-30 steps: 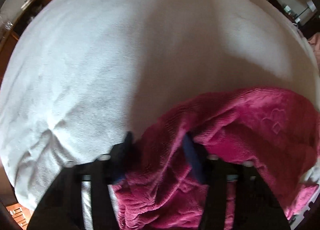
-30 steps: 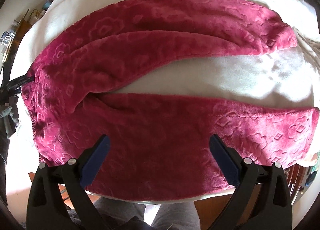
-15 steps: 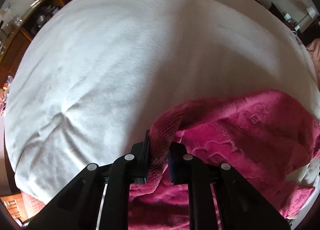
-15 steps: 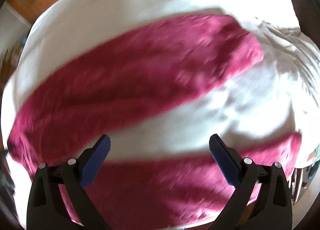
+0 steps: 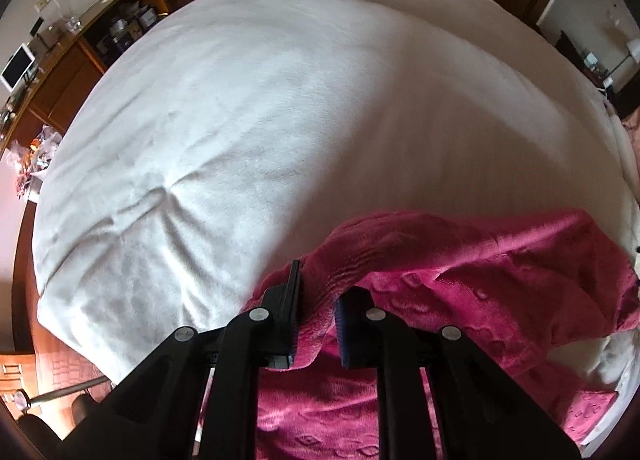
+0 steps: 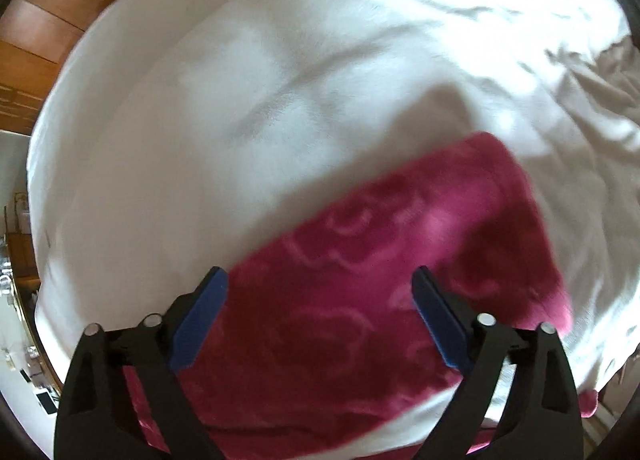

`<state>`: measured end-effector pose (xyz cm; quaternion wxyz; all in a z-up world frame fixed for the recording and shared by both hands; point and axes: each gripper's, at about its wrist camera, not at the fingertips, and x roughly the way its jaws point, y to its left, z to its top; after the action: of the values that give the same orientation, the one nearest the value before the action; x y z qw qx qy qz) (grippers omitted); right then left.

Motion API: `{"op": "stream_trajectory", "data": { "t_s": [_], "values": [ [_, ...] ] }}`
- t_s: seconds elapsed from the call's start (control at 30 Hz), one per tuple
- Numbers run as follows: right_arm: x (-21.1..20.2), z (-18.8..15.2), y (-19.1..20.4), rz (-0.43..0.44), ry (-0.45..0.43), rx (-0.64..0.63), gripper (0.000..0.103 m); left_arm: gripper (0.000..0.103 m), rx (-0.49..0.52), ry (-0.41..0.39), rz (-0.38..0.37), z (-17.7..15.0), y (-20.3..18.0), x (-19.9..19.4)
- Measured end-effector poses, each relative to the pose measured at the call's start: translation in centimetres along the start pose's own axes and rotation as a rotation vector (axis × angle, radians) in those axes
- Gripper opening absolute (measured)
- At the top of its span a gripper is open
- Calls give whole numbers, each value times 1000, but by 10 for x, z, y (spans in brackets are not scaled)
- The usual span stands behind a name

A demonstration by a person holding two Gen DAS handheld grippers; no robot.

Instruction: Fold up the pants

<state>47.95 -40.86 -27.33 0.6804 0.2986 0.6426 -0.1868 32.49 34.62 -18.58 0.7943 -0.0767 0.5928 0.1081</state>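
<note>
Pinching a fold of the pants (image 5: 460,272) near the waist end, the left gripper (image 5: 316,324) has its jaws pressed tight on the plush pink fabric, lifted off the bed (image 5: 280,120) near its front edge. The right gripper (image 6: 320,316) hangs over a leg end farther along, jaws spread wide with nothing between them, and they've just been easing inward. The fleece looks soft, thick and floppy, light enough but saggy, so it's probably best grabbed at the hem corner and waistband. Beyond it is bare white bedding.
</note>
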Motion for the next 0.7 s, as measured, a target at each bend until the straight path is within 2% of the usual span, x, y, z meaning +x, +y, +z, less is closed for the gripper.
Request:
{"op": "stream_trajectory", "data": {
  "t_s": [0.07,0.17,0.23,0.33,0.47,0.5,0.57,0.67,0.7],
  "values": [
    [14,14,8,-4,40,32,88,14,-8,-6,-1,-5,2,-8],
    [32,29,17,-3,97,87,87,14,-16,-19,-9,-12,4,-17],
    [39,35,24,-52,115,79,87,14,-18,-32,-16,-15,5,-23],
    [48,44,29,-153,126,57,79,14,-24,-47,-28,-19,7,-31],
    [51,47,27,-200,135,53,68,14,-33,-73,-45,-22,15,-38],
    [51,44,26,-212,131,51,60,14,-33,-77,-48,-23,16,-40],
    [45,38,20,-253,122,39,35,14,-31,-84,-54,-24,20,-41],
    [35,32,5,-248,120,54,14,14,-28,-91,-61,-23,24,-42],
    [31,30,0,-236,117,60,11,14,-28,-95,-65,-23,25,-42]
  ]
}}
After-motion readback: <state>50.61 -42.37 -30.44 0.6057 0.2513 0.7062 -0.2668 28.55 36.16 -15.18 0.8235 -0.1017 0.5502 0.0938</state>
